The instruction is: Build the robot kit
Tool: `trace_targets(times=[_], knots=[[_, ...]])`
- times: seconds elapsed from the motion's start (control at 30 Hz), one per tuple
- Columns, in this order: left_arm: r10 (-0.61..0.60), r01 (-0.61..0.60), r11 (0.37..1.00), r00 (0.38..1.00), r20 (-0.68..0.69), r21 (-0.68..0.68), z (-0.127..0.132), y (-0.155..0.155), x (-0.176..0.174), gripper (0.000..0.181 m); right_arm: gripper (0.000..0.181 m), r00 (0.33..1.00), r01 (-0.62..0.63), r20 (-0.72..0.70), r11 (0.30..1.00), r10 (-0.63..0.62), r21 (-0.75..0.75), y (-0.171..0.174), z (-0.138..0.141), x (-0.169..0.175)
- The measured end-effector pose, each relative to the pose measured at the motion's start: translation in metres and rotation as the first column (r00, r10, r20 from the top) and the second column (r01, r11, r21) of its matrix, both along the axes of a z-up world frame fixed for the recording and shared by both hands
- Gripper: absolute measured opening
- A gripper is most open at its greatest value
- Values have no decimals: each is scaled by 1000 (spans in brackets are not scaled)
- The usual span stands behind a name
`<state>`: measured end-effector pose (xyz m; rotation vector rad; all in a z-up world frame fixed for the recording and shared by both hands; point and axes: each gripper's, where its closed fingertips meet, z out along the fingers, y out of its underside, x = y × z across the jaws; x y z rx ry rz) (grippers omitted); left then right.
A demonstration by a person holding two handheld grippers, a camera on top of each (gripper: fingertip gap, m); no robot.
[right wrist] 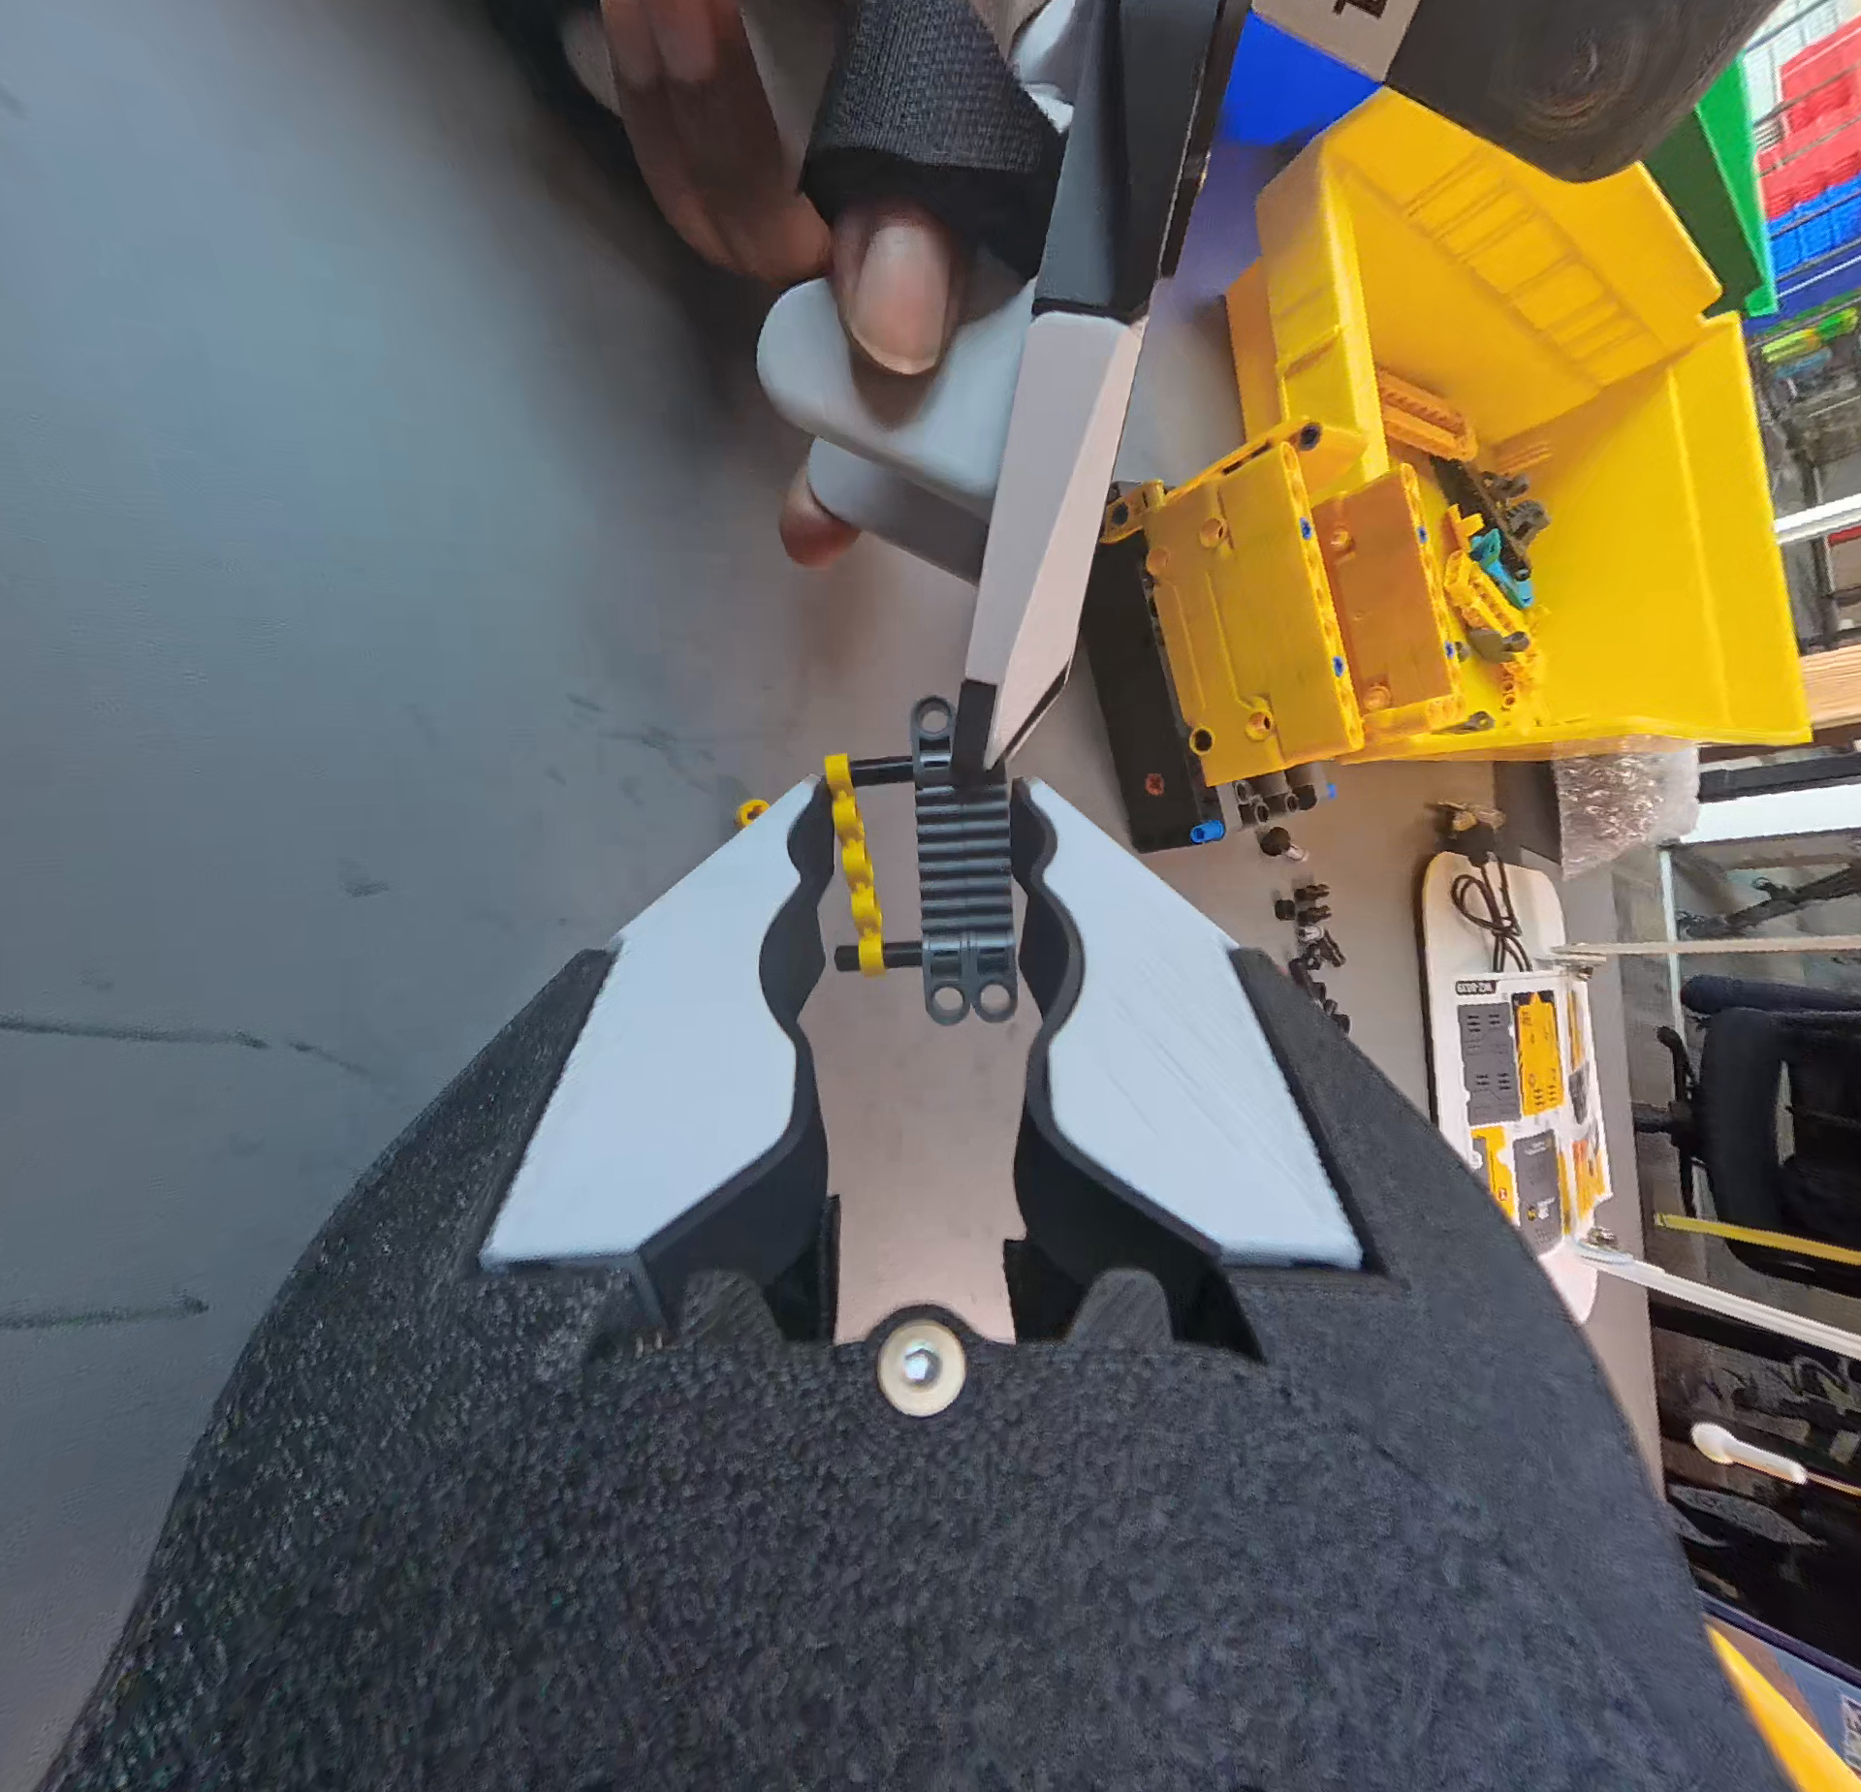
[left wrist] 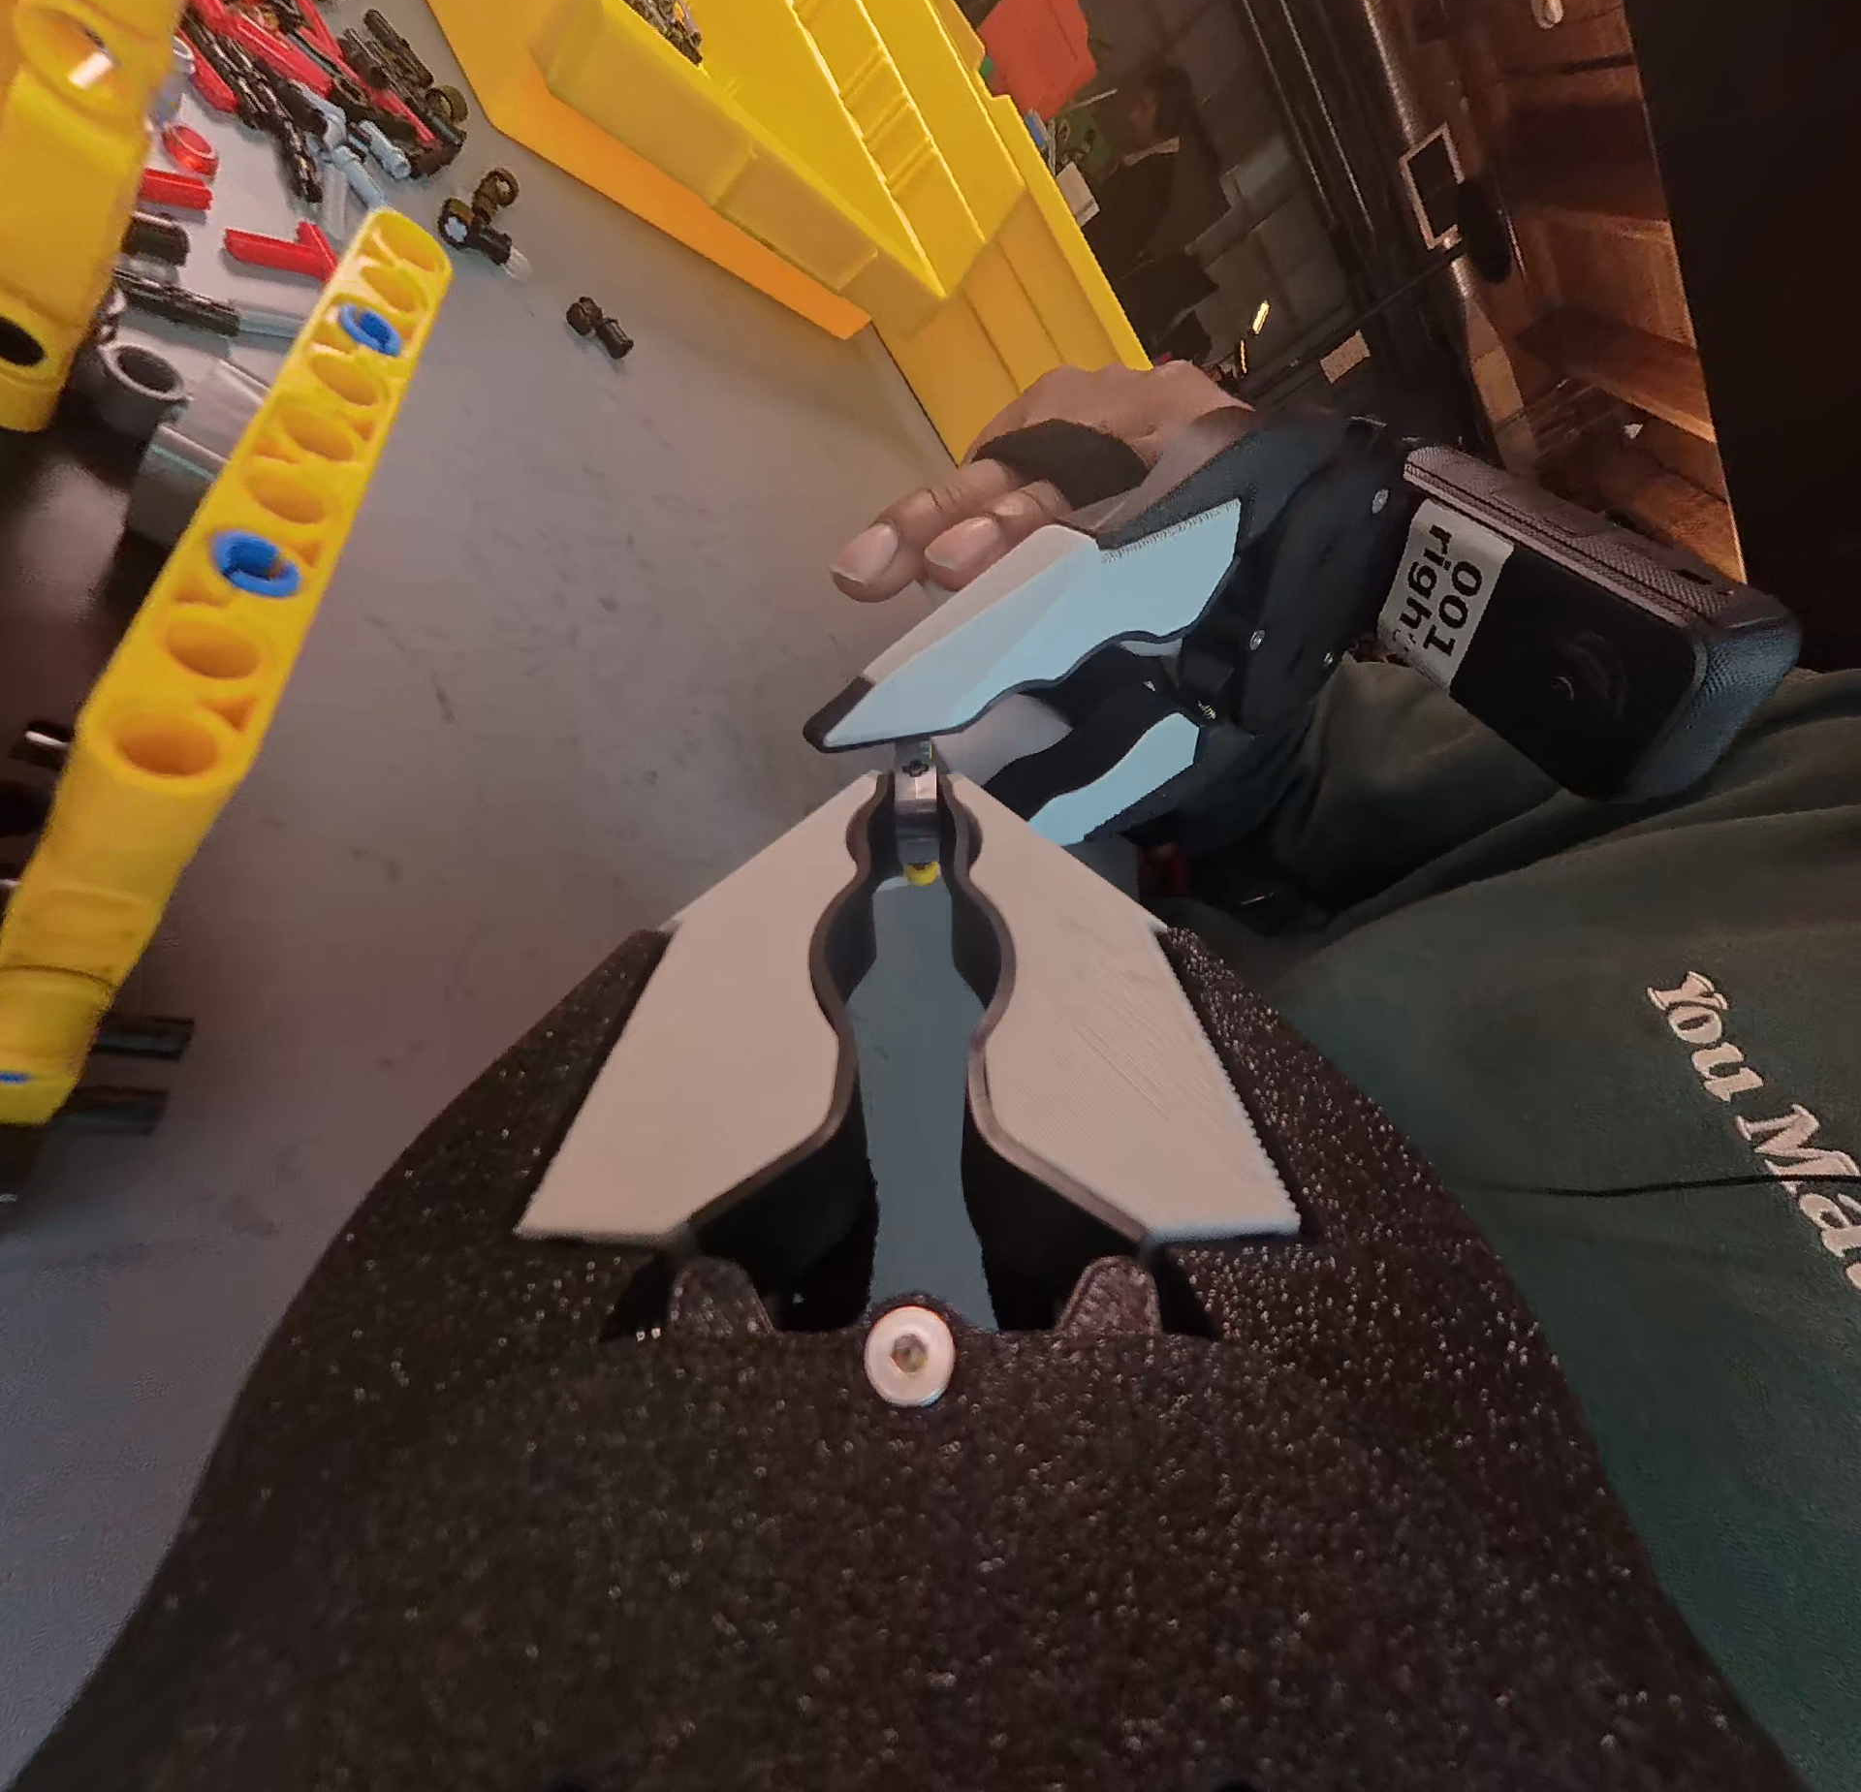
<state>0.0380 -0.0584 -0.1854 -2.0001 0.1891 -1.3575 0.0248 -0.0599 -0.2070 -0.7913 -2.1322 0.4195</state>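
Note:
A small brick assembly (right wrist: 962, 868) is held in the air above the grey table (right wrist: 302, 535): a dark grey ribbed rack joined by two black axles to a short yellow beam (right wrist: 856, 868). My right gripper (right wrist: 921, 792) has its jaws on either side of it, one against the yellow beam and one against the rack. My left gripper (right wrist: 972, 737) comes in from above and is shut on the rack's upper end. In the left wrist view my left gripper (left wrist: 911, 782) pinches the grey piece (left wrist: 918, 812), and the right gripper (left wrist: 932, 772) meets it from the right.
A long yellow beam with blue pins (left wrist: 252, 555) and loose red and black parts (left wrist: 302, 82) lie on the table, with yellow bins (left wrist: 806, 133) behind. A yellow built model (right wrist: 1289, 616), a yellow bin (right wrist: 1611, 435), black pins (right wrist: 1309, 928) and a printed sheet (right wrist: 1521, 1089) are on the right. The tips of both grippers are at nearly the same place.

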Motion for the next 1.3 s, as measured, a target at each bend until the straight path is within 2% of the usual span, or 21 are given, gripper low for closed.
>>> trace_targets(times=[0.1, 0.27, 0.53, 0.63, 0.8, 1.07, 1.3], knots=[[7, -7, 1000, 1000, -15, 3, -1, 1, 1, 6, 33, 1000, 15, 26, 1000, -16, 27, 1, -2, 0], [22, -22, 1000, 1000, -13, 12, -1, 3, -1, 7, 32, 998, 47, 34, 999, -47, -10, 3, -2, -1], [14, -14, 1000, 1000, 11, 12, 1, 1, -1, 6, 33, 1000, 21, 11, 999, -21, -47, 1, 0, -1], [19, -19, 1000, 1000, 0, 16, 0, 2, -2, 6, 33, 1000, 26, 8, 1000, -26, 2, 3, -1, -1], [35, -35, 999, 999, -8, 31, 2, 3, -3, 6, 33, 999, 49, 16, 999, -49, 1, 6, 1, 1], [92, -91, 994, 996, -12, 65, 5, 8, -9, 7, 29, 992, 130, 24, 983, -128, -132, 8, 3, -5], [101, -99, 992, 995, -21, 73, 4, 8, -7, 7, 28, 991, 130, 35, 975, -125, -180, 7, 3, -4]])
